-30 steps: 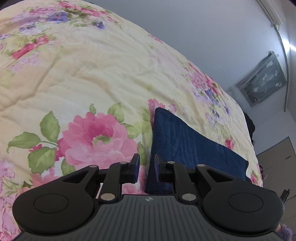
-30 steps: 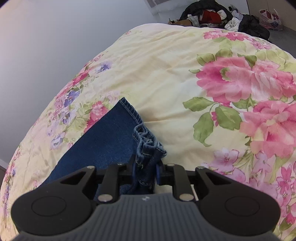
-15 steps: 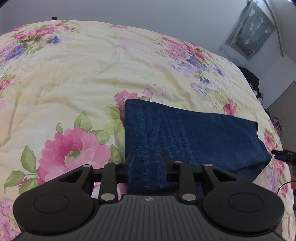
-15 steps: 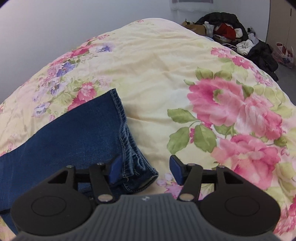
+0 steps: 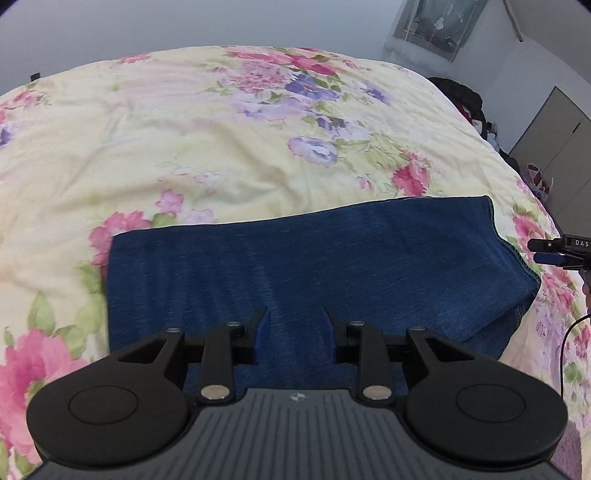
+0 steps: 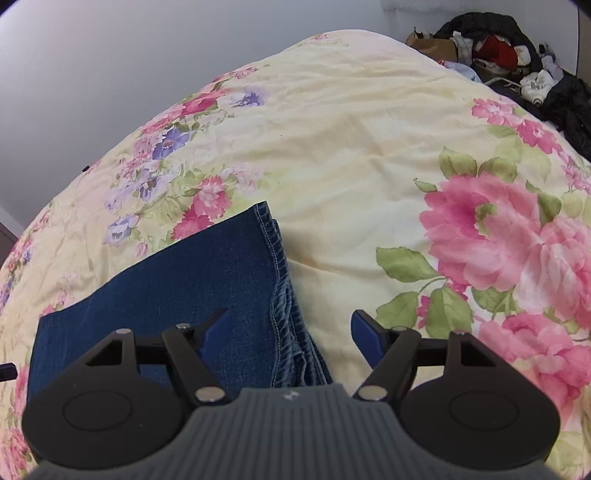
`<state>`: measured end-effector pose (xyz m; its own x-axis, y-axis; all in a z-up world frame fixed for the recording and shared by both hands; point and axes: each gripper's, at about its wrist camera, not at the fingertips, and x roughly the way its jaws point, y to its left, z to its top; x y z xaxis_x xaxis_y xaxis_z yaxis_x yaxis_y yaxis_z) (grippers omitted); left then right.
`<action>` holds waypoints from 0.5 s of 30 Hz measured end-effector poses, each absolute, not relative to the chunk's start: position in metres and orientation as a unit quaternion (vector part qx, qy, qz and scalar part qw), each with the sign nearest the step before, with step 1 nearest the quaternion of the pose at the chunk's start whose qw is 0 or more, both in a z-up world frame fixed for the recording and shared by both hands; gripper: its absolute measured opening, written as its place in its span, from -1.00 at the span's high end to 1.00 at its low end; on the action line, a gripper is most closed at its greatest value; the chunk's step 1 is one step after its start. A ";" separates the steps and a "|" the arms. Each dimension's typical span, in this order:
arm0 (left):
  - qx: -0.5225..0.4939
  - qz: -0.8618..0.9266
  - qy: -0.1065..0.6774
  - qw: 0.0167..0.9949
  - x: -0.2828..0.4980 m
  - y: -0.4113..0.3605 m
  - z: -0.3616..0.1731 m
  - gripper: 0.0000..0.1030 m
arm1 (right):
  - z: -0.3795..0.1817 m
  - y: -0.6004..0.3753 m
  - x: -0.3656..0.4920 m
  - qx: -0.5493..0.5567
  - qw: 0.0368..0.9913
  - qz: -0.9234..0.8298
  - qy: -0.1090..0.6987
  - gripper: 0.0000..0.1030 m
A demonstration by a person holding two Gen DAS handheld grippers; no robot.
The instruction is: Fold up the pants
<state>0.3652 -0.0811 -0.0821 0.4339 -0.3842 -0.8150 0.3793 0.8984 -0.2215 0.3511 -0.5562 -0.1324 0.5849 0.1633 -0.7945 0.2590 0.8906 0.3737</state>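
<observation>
The dark blue jeans [image 5: 314,266] lie folded into a flat rectangle on the floral bedspread [image 5: 184,147]. My left gripper [image 5: 296,325] is open and empty, above the near edge of the folded jeans. In the right wrist view the jeans [image 6: 177,288] lie with their stitched hem and gathered waistband edge on the right side. My right gripper [image 6: 290,326] is wide open and empty, over that edge, with one finger above the denim and the other above the bedspread [image 6: 351,166]. The right gripper's tip [image 5: 554,253] shows at the right edge of the left wrist view.
A pile of clothes and bags [image 6: 517,62] lies beyond the far right corner of the bed. A grey wall runs behind the bed. A curtained window [image 5: 436,26] and a cabinet door [image 5: 554,140] stand past the bed's right side.
My right gripper opened and let go of the jeans' waistband edge, which now lies flat. My left gripper opened and swung over the folded jeans. Both have pulled back a little.
</observation>
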 end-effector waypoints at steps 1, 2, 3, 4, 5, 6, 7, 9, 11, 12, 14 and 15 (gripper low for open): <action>-0.007 -0.232 0.482 0.845 0.370 -0.091 -0.088 0.33 | -0.136 -0.562 0.354 0.245 0.856 -0.025 0.454 -0.32; -0.009 -0.238 0.483 0.842 0.374 -0.101 -0.094 0.33 | -0.139 -0.567 0.356 0.259 0.852 -0.021 0.455 -0.32; -0.010 -0.245 0.484 0.840 0.379 -0.111 -0.100 0.33 | -0.142 -0.573 0.357 0.277 0.847 -0.017 0.454 -0.32; -0.012 -0.252 0.484 0.838 0.382 -0.120 -0.105 0.33 | -0.145 -0.580 0.359 0.293 0.842 -0.012 0.452 -0.32; -0.012 -0.256 0.486 0.836 0.387 -0.132 -0.111 0.33 | -0.148 -0.585 0.360 0.307 0.838 -0.008 0.450 -0.32; -0.010 -0.259 0.486 0.835 0.390 -0.140 -0.116 0.33 | -0.151 -0.591 0.361 0.321 0.834 -0.001 0.449 -0.32; -0.007 -0.262 0.487 0.833 0.395 -0.149 -0.121 0.33 | -0.156 -0.596 0.363 0.336 0.827 0.008 0.450 -0.32; -0.002 -0.263 0.490 0.831 0.402 -0.162 -0.129 0.33 | -0.167 -0.607 0.364 0.361 0.815 0.021 0.453 -0.33; 0.010 -0.263 0.489 0.832 0.408 -0.173 -0.137 0.33 | -0.181 -0.616 0.365 0.389 0.798 0.038 0.459 -0.33; 0.014 -0.263 0.488 0.832 0.411 -0.175 -0.139 0.33 | -0.191 -0.620 0.365 0.407 0.785 0.051 0.465 -0.33; 0.010 -0.263 0.490 0.831 0.417 -0.176 -0.144 0.33 | -0.209 -0.624 0.365 0.435 0.766 0.072 0.468 -0.33; 0.007 -0.262 0.491 0.831 0.420 -0.176 -0.145 0.33 | -0.216 -0.625 0.365 0.445 0.762 0.081 0.463 -0.33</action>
<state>0.4204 -0.1756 -0.1453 0.3807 -0.4289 -0.8192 0.4422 0.8625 -0.2461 0.3646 -0.6249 -0.2163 0.5582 0.5352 -0.6341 0.2898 0.5903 0.7534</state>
